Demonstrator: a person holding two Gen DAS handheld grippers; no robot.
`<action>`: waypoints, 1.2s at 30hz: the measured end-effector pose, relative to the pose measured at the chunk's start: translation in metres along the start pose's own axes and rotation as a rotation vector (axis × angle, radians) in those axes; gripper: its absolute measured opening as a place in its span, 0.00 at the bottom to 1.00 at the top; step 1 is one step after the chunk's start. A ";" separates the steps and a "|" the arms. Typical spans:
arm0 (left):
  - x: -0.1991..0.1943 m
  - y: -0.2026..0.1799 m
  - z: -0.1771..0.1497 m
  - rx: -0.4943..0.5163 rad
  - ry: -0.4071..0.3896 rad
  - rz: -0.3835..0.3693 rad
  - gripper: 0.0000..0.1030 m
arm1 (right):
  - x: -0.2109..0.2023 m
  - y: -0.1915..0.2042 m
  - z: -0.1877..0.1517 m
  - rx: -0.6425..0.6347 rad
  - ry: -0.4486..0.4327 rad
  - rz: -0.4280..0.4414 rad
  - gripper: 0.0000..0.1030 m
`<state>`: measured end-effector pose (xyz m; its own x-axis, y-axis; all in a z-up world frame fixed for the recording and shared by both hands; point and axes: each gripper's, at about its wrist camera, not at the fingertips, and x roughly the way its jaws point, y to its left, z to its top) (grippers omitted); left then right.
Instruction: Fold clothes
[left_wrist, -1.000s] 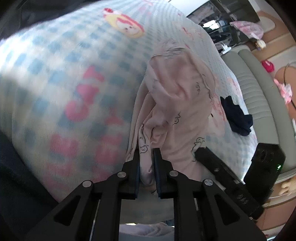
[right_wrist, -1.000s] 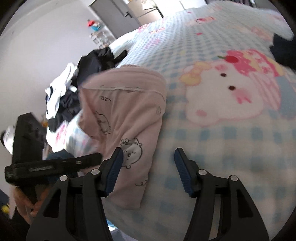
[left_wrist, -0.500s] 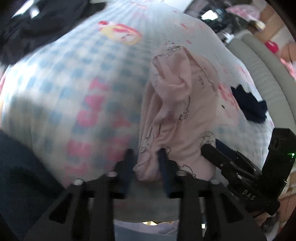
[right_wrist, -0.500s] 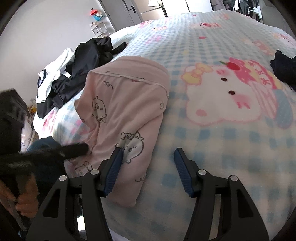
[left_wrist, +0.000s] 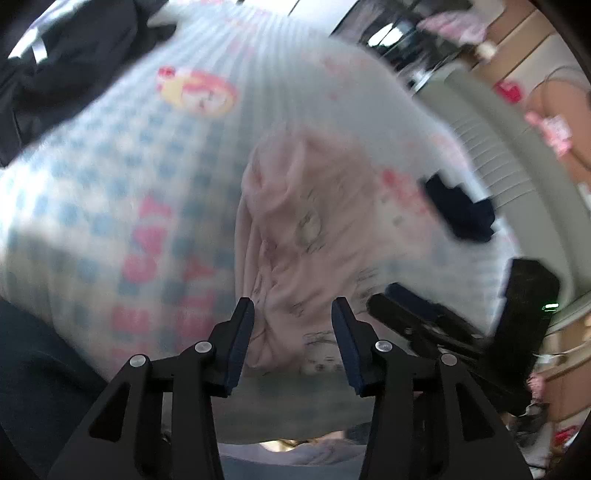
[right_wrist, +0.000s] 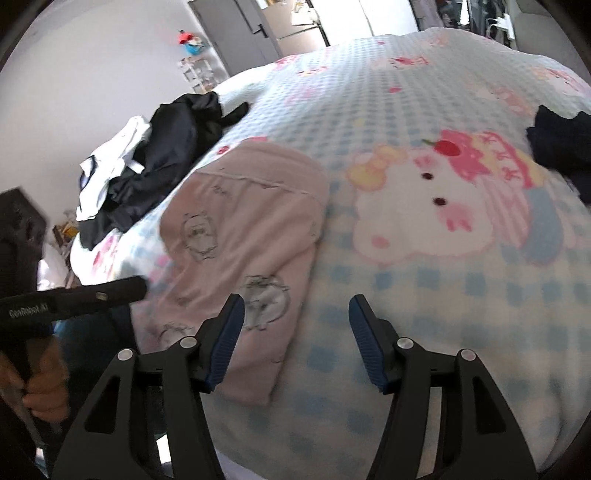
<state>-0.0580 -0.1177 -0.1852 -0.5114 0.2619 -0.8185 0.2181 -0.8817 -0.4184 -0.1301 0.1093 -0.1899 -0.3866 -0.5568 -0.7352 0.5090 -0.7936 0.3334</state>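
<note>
Left wrist view is motion-blurred; prints on the pink garment (left_wrist: 295, 236) are hard to read there, and its near end is cut off behind the bed edge. Garment lies bunched lengthwise near the front edge of the checked blanket (left_wrist: 110, 184). Left gripper (left_wrist: 291, 317): jaws spread, near end of the garment between them, nothing pinched. Right gripper (right_wrist: 295, 317): jaws spread, left finger over the garment's lower right edge, right finger over bare blanket, holding nothing. Right wrist view shows the garment's top layer fairly flat, with a seam across the far end; it also shows a hand (right_wrist: 40, 380) gripping the left tool's handle at lower left, partly out of frame. A heap of black and white clothes (right_wrist: 147, 155) sits at the far left of the bed; a dark item (right_wrist: 561, 144) lies at the right, cut off by the frame.
</note>
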 end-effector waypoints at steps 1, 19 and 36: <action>0.008 0.002 -0.003 -0.006 0.038 0.061 0.35 | 0.004 0.001 -0.001 0.001 0.017 -0.003 0.59; 0.047 -0.013 0.081 0.068 -0.041 0.046 0.34 | 0.039 -0.001 0.068 -0.048 0.027 -0.010 0.58; 0.024 -0.006 0.036 0.071 -0.041 0.022 0.04 | 0.030 0.004 0.014 0.011 0.083 -0.070 0.57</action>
<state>-0.1010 -0.1202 -0.1879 -0.5412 0.2271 -0.8096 0.1706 -0.9131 -0.3702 -0.1503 0.0862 -0.2028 -0.3554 -0.4778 -0.8034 0.4746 -0.8327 0.2852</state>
